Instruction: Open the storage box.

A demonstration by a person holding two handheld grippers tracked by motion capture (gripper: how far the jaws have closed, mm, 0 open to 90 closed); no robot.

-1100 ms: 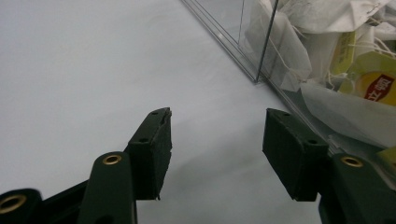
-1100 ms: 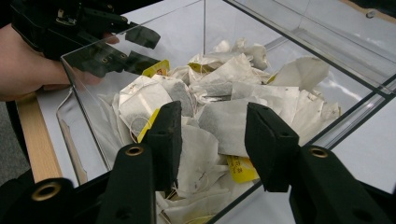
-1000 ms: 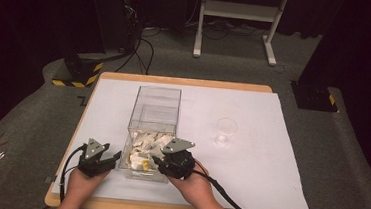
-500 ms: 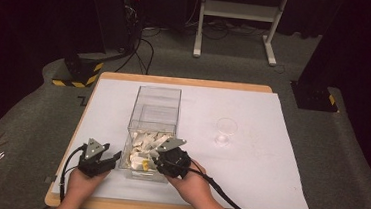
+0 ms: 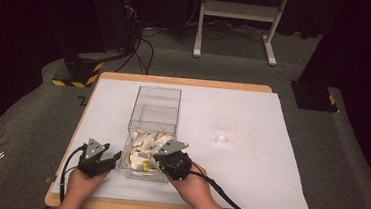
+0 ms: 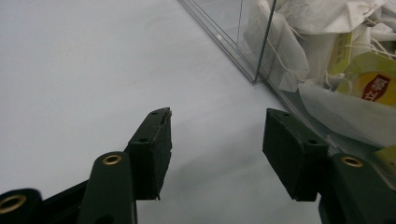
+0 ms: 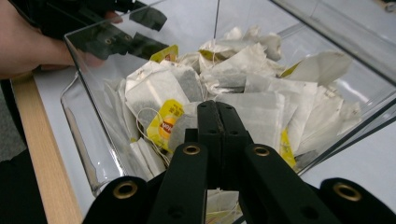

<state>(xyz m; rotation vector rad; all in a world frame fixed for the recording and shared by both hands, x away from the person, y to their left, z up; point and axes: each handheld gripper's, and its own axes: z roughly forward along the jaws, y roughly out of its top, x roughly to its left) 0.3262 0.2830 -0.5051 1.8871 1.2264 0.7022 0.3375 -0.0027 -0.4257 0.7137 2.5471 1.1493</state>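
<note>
A clear plastic box [image 5: 157, 89] stands on the white table cover, its near end heaped with paper tea bags [image 5: 145, 149]. My right gripper [image 5: 155, 163] reaches over the box's near right corner into the heap. In the right gripper view its jaws [image 7: 217, 109] have just been closing and now stand pressed together, tips against a white tea bag [image 7: 252, 112]. I cannot tell whether paper is pinched between them. My left gripper [image 5: 114, 158] rests outside the box's near left corner. Its jaws [image 6: 217, 144] are open over bare cover, with nothing between them.
An upturned-looking clear glass [image 5: 225, 130] stands on the cover to the right of the box. The box's far half holds no bags. The wooden table edge [image 7: 46, 154] runs close behind my hands. Cables and stands lie on the floor beyond the table.
</note>
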